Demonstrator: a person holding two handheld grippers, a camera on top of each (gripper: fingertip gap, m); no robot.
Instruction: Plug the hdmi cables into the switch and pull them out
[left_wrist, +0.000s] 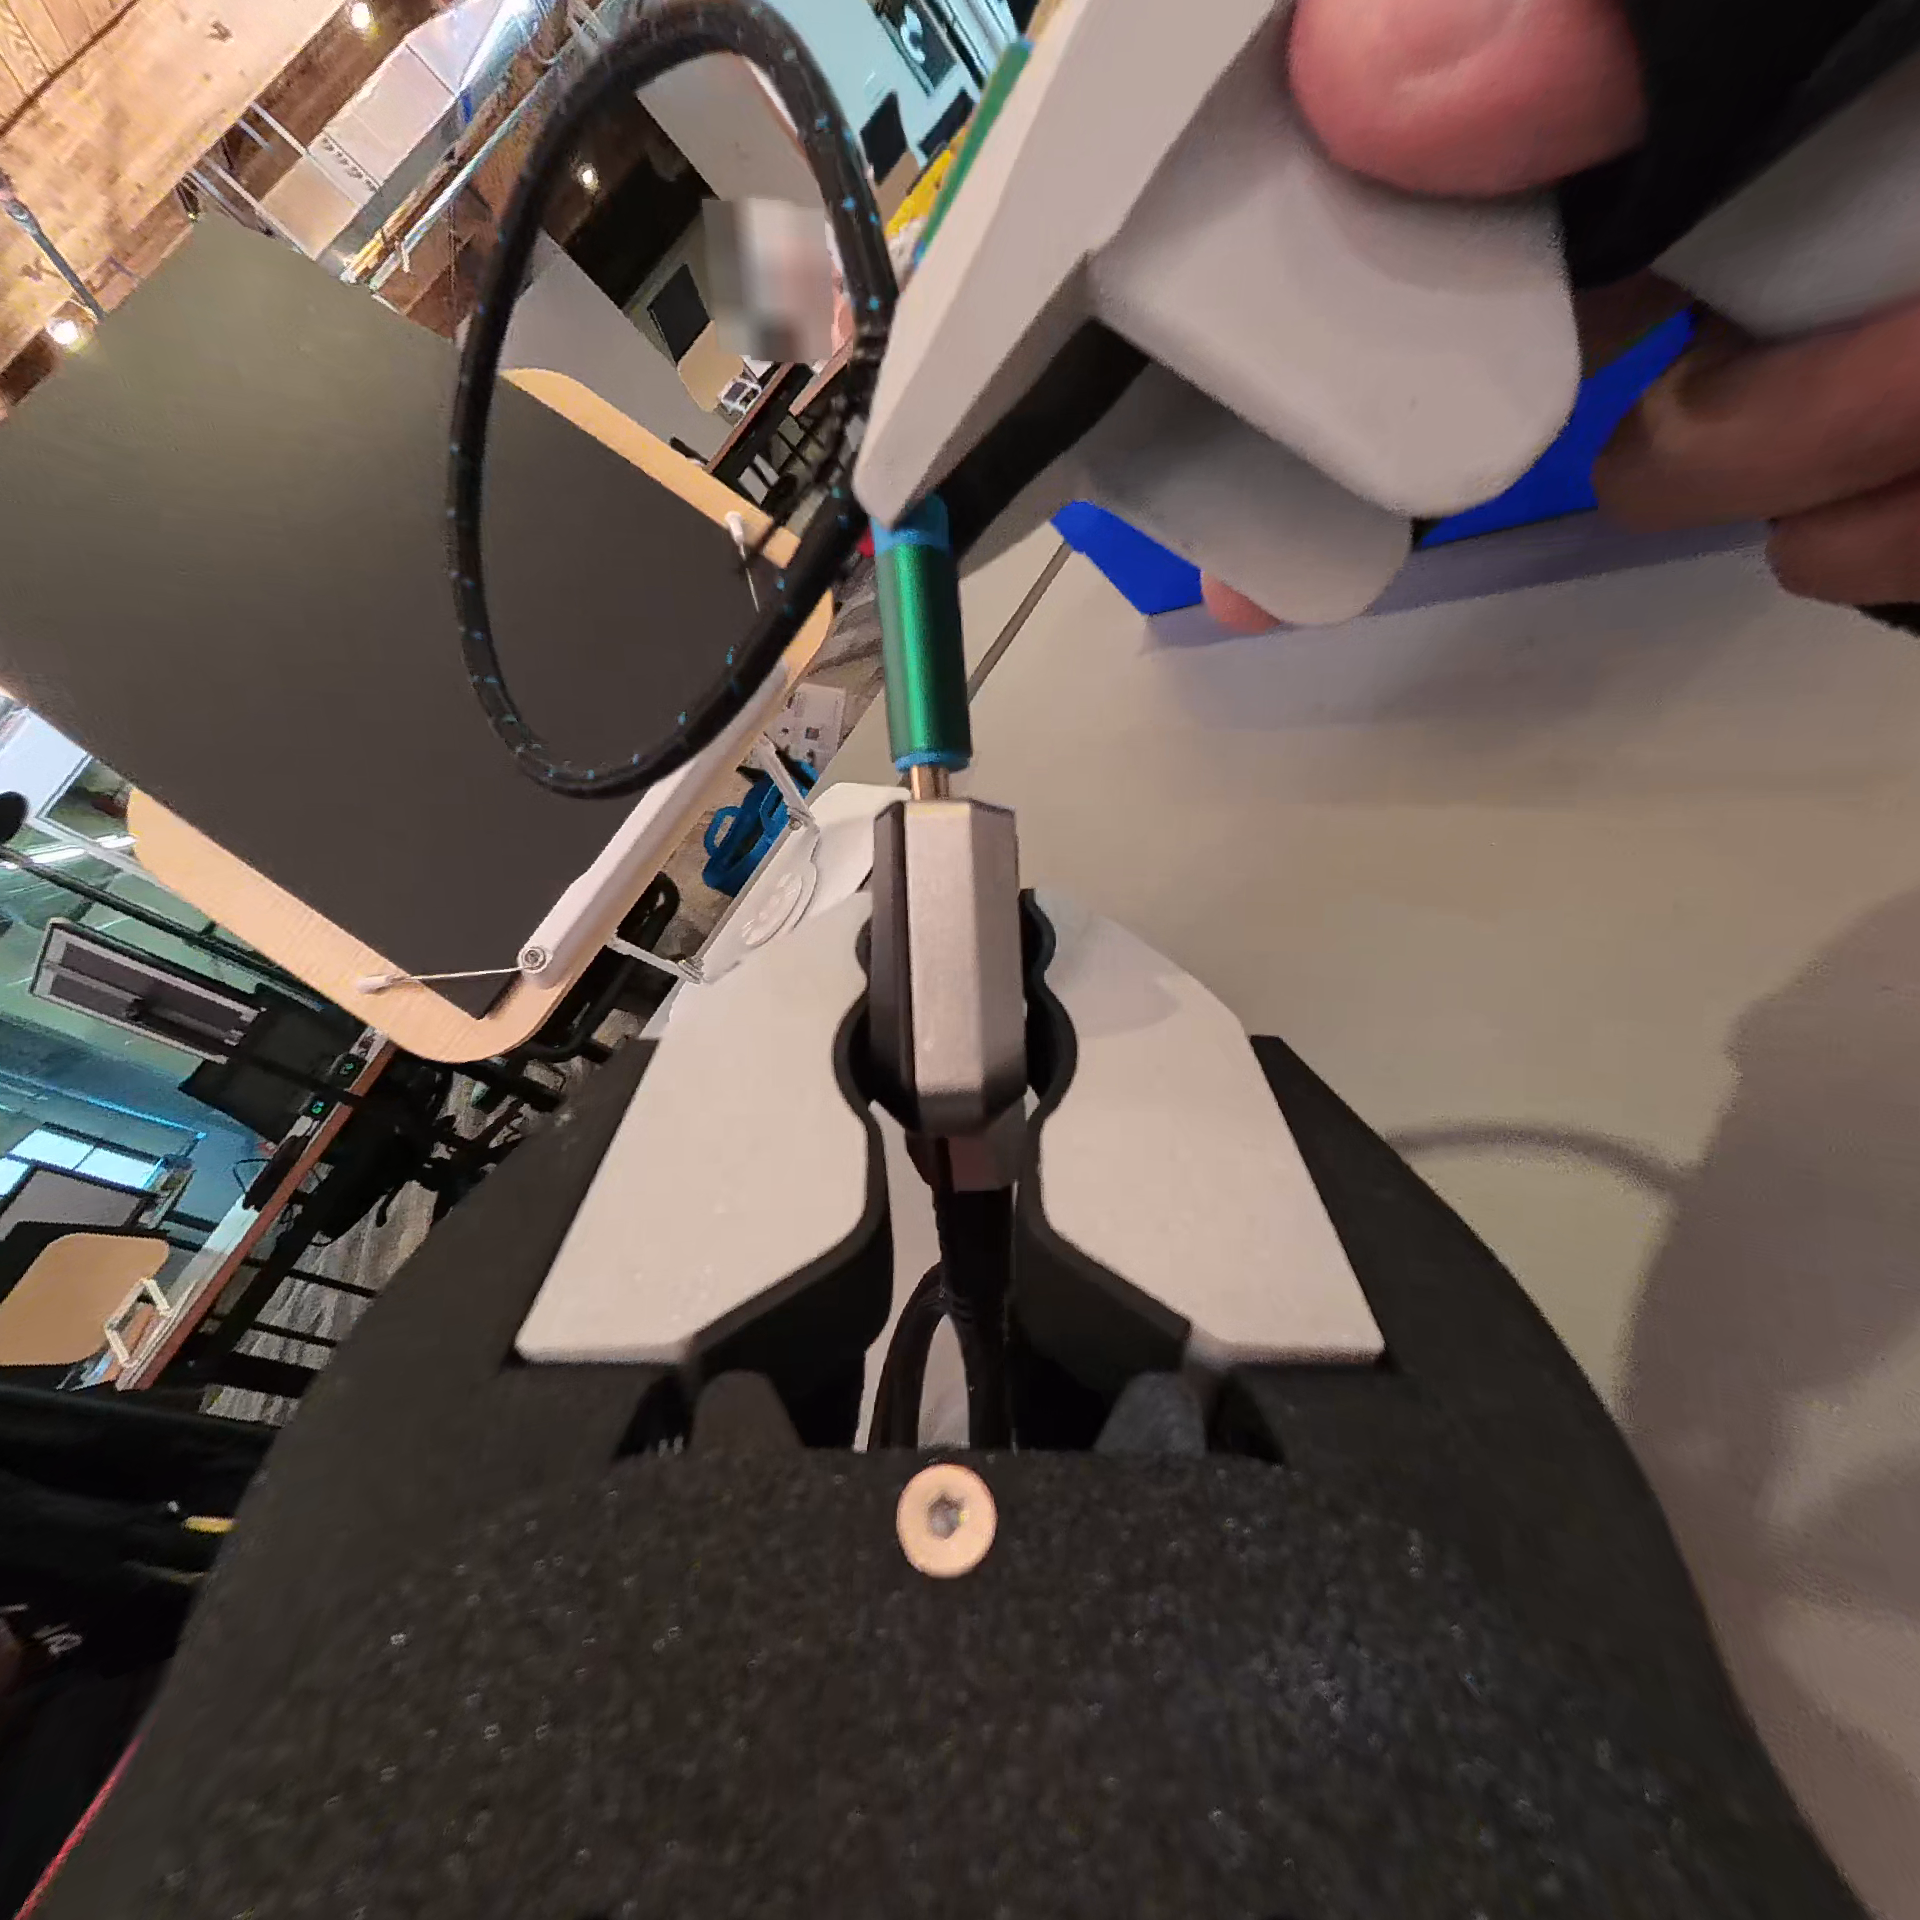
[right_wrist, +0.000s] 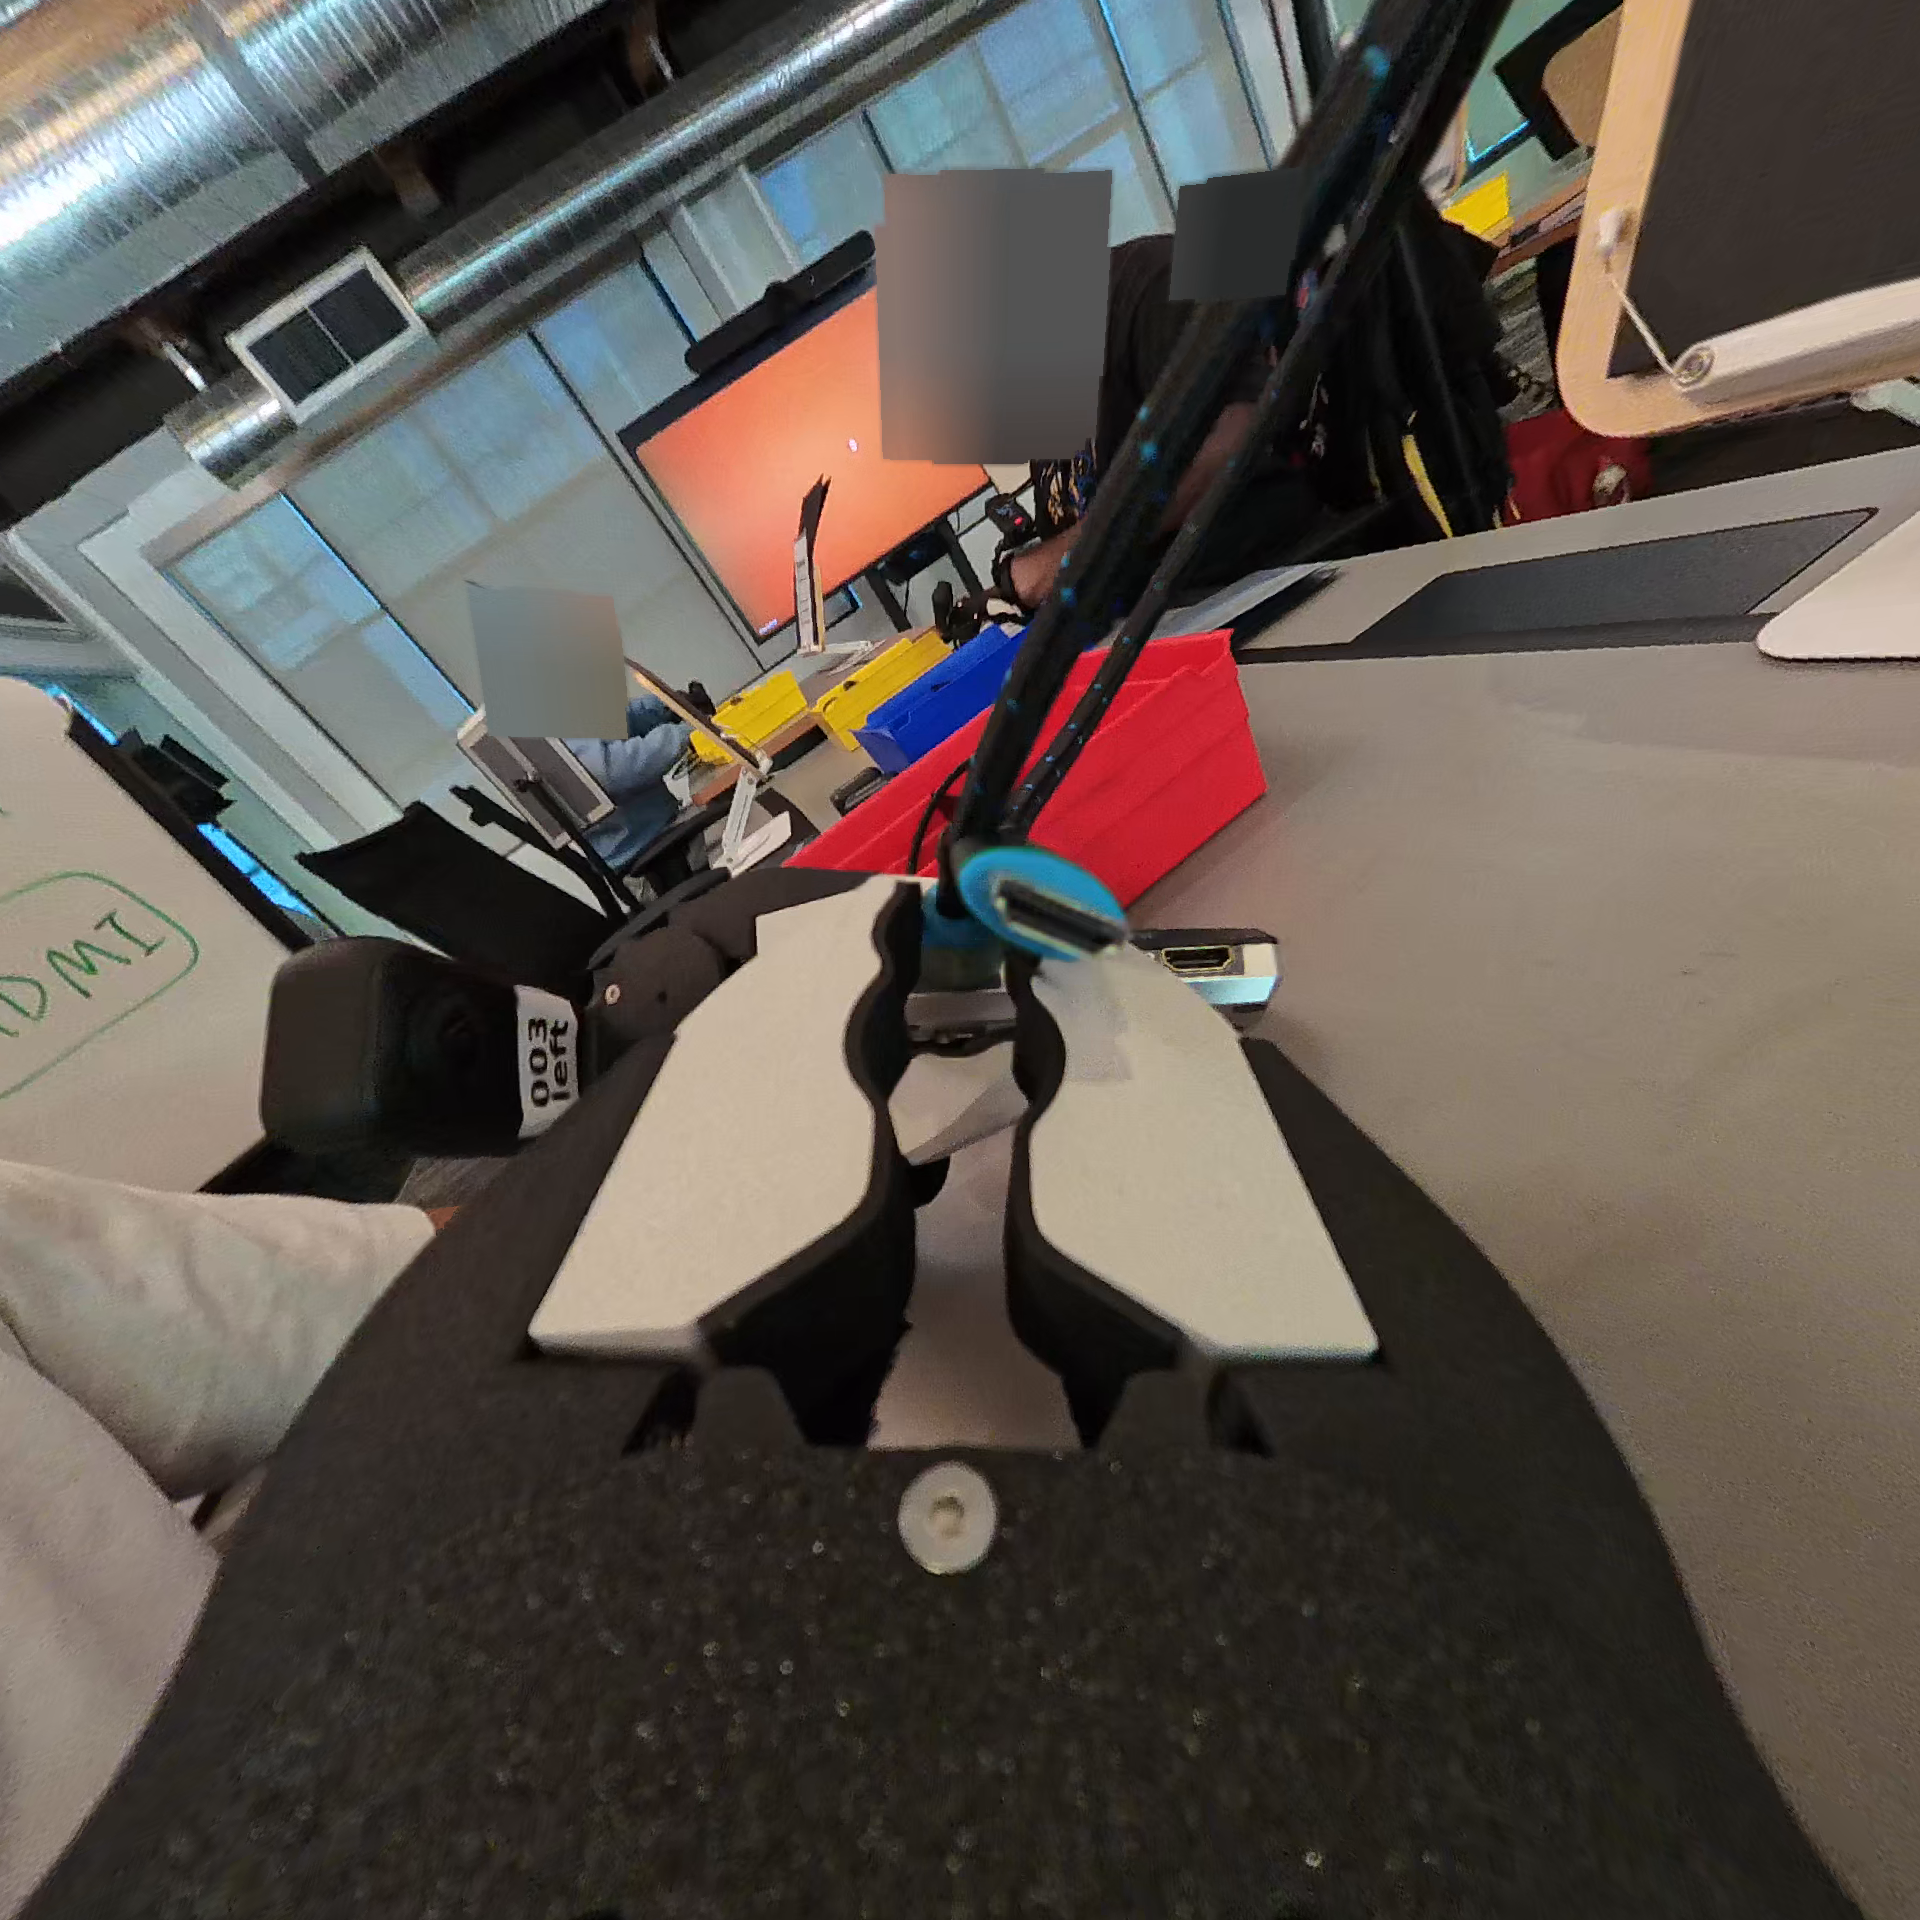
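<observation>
So the left gripper (left_wrist: 951, 997) has its jaws clamped on the little grey switch (left_wrist: 951, 966), dead centre of the left wrist view, holding it up off the pale worktop (left_wrist: 1403, 831). The right gripper (right_wrist: 961, 971) has its jaws closed on the green plug (left_wrist: 920, 644) of the braided hdmi cable (left_wrist: 488, 665), and in the left view that plug's metal tip sits right at the top end of the switch, looking partly seated or just at the mouth; I honestly can't tell which, or whether it's going in or coming out. In the right wrist view the plug end (right_wrist: 1049, 920) faces the camera with its blue collar, and an empty port (right_wrist: 1205, 958) shows on the switch just right of centre, so my guess is at least one more plugging is left. The cable loops big through the upper left of the left view, clear of everything. For room: the red bin (right_wrist: 1091, 769) sits behind the switch in the middle of the right view, and the worktop is close under both tools, so pulling straight along the plug's axis looks like the safe line.
</observation>
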